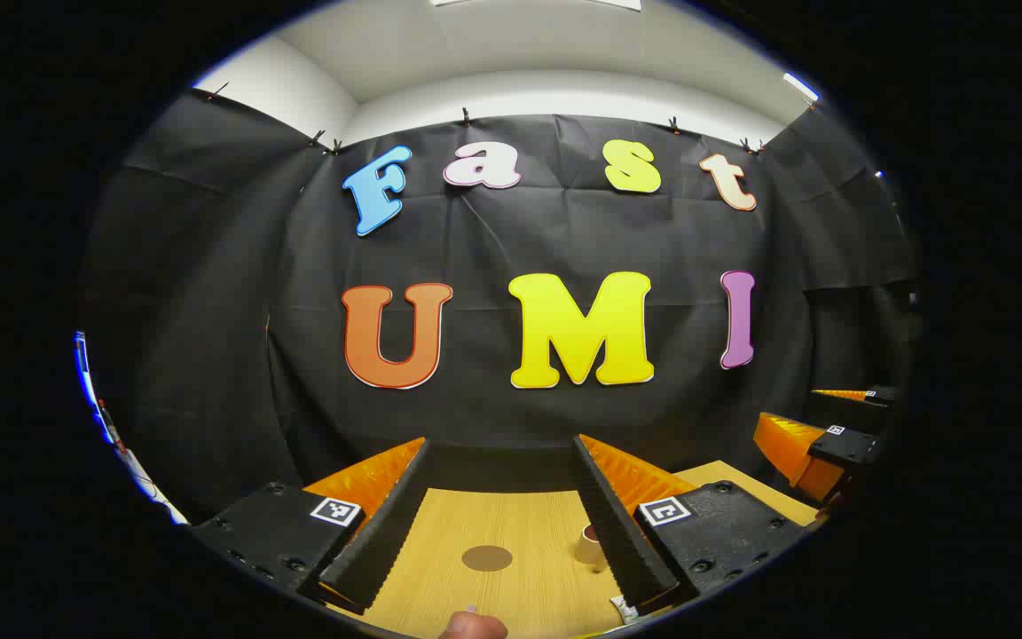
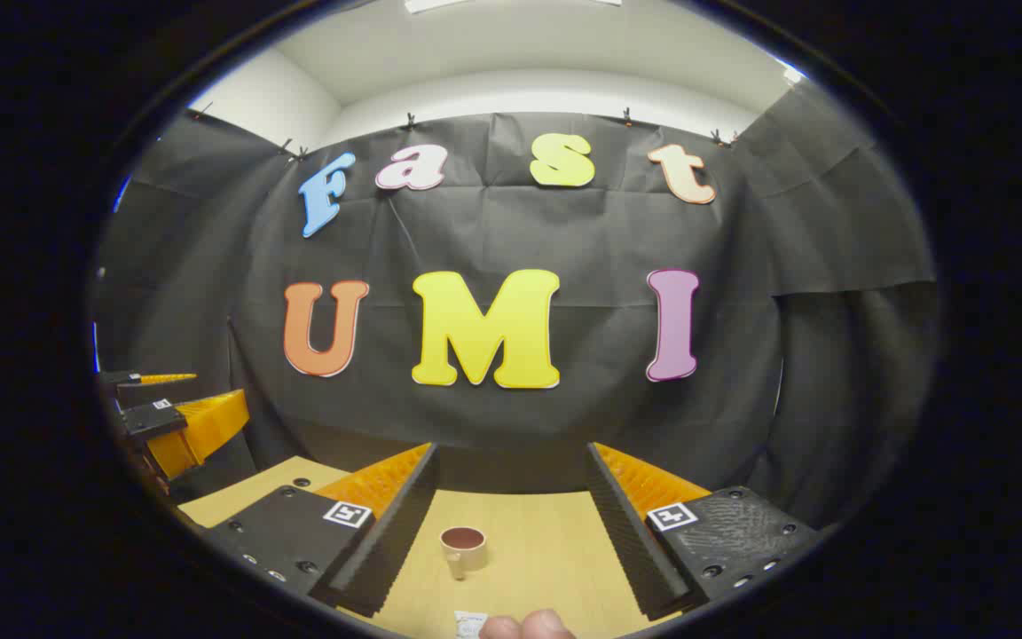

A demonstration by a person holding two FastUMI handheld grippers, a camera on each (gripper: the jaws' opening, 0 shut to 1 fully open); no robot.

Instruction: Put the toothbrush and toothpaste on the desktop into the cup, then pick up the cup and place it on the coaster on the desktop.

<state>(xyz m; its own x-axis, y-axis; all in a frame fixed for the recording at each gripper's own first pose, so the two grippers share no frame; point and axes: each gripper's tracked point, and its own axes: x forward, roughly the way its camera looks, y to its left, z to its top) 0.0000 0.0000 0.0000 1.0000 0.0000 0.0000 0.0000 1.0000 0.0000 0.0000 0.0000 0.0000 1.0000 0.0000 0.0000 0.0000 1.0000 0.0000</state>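
Left gripper [image 1: 500, 515] spread wide, holding nothing, above desktop [image 1: 520, 532]; brown round coaster [image 1: 486, 558] between fingers, cup [image 1: 589, 543] beside right finger. Right gripper [image 2: 511, 519] likewise spread, empty; cup [image 2: 463, 549] upright on desktop between fingers, untouched.

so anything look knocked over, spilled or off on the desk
Nothing stands out. The cup stands upright on the wooden desk, and the round coaster lies flat. Both grippers, left and right, hold their fingers apart with nothing between them.
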